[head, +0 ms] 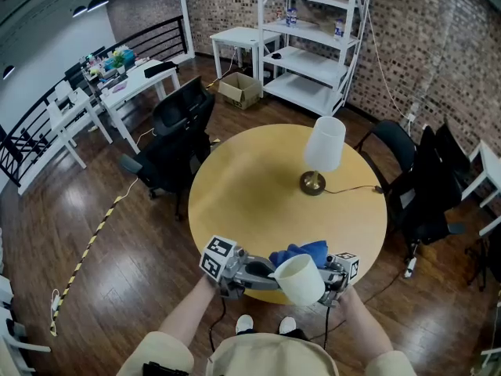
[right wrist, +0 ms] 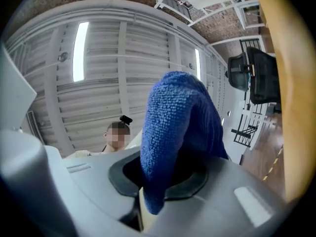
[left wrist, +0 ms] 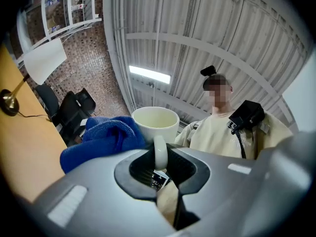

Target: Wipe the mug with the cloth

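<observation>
Hanging over the near edge of the table [head: 235, 186] at lower centre of the head view, the mug [head: 299, 279] was pinched by its handle in the left gripper [head: 266, 271], with the cloth [head: 301, 251], clamped in the right gripper [head: 335, 276], just above it in frame.
</observation>
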A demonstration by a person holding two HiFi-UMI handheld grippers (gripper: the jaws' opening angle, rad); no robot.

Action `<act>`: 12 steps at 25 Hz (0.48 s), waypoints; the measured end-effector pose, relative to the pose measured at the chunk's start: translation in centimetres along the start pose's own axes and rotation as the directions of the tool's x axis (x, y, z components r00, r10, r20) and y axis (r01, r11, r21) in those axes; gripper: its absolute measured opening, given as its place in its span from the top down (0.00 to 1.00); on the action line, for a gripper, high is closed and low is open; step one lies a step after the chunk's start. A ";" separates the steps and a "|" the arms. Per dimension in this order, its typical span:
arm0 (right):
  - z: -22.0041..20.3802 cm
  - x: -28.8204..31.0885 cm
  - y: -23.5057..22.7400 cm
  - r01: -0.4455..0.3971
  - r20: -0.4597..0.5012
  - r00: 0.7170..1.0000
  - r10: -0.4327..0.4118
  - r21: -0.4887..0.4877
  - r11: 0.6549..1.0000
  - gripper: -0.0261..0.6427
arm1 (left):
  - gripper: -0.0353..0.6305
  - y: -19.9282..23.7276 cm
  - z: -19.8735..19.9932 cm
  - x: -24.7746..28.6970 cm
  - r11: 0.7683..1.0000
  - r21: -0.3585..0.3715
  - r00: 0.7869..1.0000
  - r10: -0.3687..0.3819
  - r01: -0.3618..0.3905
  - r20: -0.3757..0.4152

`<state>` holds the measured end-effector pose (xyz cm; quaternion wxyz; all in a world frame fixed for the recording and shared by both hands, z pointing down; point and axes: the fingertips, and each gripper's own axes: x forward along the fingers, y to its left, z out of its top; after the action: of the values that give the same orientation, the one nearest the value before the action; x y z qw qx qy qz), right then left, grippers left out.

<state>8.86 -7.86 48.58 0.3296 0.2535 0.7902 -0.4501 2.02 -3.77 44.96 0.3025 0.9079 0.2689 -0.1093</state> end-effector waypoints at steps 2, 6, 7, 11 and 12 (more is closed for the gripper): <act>0.6 -1.3 0.5 0.034 0.001 0.999 -0.034 -0.038 0.999 0.91 | 0.89 0.5 -0.3 -0.3 0.999 -0.003 0.999 0.035 -0.035 -0.007; 1.5 -2.9 1.9 0.124 -0.051 0.990 -0.129 -0.082 0.989 0.91 | 0.89 1.5 -1.0 -1.5 0.993 -0.009 0.994 0.114 -0.114 -0.007; 1.5 -2.9 2.1 0.157 -0.080 0.983 -0.165 -0.095 0.983 0.91 | 0.89 1.7 -1.1 -1.7 0.991 -0.009 0.991 0.136 -0.136 -0.008; 1.9 -3.6 2.6 0.272 -0.146 0.945 -0.294 -0.155 0.950 0.91 | 0.89 2.6 -1.5 -1.9 0.977 -0.004 0.977 0.211 -0.211 -0.009; 1.9 -3.7 2.6 0.291 -0.154 0.935 -0.318 -0.175 0.941 0.91 | 0.89 2.8 -1.6 -1.9 0.974 -0.004 0.974 0.225 -0.225 -0.009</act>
<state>13.70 -8.71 49.24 0.2011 0.1419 0.8780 -0.4107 2.05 -5.54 48.28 0.3141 0.9321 0.1660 -0.0700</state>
